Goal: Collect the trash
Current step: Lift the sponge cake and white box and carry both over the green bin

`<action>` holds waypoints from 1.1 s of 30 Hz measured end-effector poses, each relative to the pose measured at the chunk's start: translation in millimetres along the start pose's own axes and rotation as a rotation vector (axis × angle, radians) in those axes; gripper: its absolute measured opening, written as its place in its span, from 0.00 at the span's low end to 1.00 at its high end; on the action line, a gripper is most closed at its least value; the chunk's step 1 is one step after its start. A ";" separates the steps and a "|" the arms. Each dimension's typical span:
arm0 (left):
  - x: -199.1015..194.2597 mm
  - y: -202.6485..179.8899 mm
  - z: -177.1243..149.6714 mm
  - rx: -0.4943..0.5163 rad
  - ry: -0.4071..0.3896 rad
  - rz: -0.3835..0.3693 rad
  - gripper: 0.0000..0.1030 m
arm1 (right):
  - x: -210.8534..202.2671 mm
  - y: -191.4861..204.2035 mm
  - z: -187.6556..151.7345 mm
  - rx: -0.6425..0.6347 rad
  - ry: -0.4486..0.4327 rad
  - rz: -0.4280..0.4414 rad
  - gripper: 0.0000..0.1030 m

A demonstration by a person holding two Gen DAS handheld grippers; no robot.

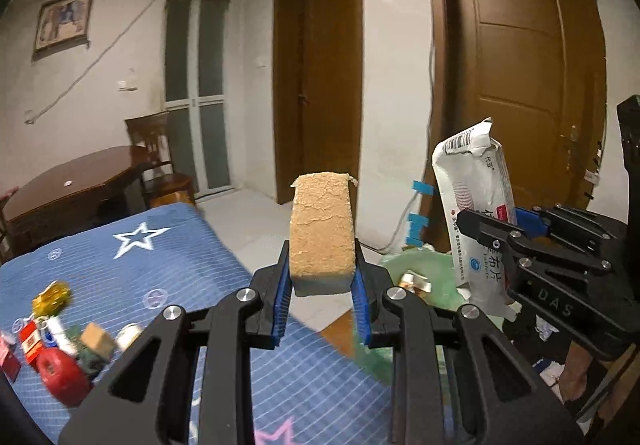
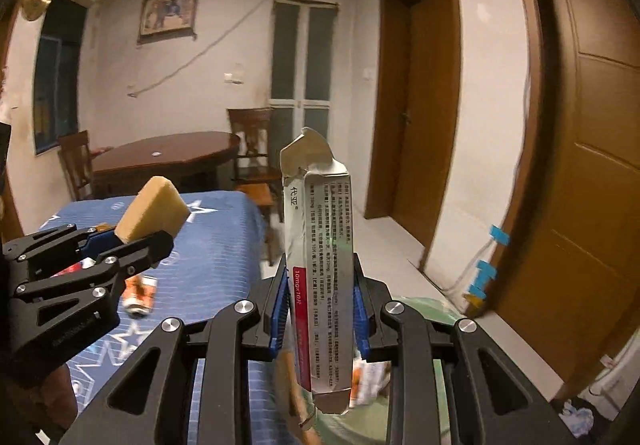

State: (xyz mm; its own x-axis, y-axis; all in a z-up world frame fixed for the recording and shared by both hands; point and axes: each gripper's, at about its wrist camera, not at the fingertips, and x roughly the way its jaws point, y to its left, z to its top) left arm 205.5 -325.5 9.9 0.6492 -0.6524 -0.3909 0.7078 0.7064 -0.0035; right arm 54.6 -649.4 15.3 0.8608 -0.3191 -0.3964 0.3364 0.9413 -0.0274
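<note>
The left claw (image 1: 322, 285) is clenched on a tan rectangular sponge block (image 1: 322, 229), its long axis upright. The right claw (image 2: 320, 305) grasps a white flattened cardboard medicine box (image 2: 320, 257), also upright. The green plastic trash bag (image 1: 416, 265) lies just ahead and below both, nearer the right claw.

Lived-in home, main room. Brown wooden doors (image 2: 596, 173) set in white walls; framed elephant picture (image 2: 168, 15) hung high. Dark round dining table (image 2: 168, 155) with wooden chairs (image 2: 250, 137) near a narrow glazed door (image 2: 302, 57). Blue star-print cloth (image 1: 132, 245) covers a nearer surface. Pale tiled floor (image 2: 400, 241).
</note>
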 end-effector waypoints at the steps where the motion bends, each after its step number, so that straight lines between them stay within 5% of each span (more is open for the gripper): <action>1: 5.0 -5.5 0.4 0.004 0.004 -0.010 0.25 | 1.2 -5.8 -0.9 0.004 0.006 -0.007 0.27; 8: 36.7 -37.3 2.6 0.032 0.040 -0.080 0.25 | 36.1 -77.1 -11.9 0.052 0.100 -0.050 0.27; 18: 110.0 -68.2 -8.9 0.052 0.211 -0.183 0.25 | 127.3 -164.8 -45.8 0.180 0.338 -0.025 0.27; 33: 172.1 -92.4 -33.6 0.065 0.343 -0.200 0.25 | 194.0 -148.7 -83.5 0.218 0.454 -0.043 0.27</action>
State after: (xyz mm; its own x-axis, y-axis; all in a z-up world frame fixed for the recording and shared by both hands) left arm 242.5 -493.8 -88.0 0.3740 -0.6381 -0.6731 0.8341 0.5487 -0.0568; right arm 139.7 -842.1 -134.2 0.6081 -0.2313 -0.7594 0.4814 0.8681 0.1211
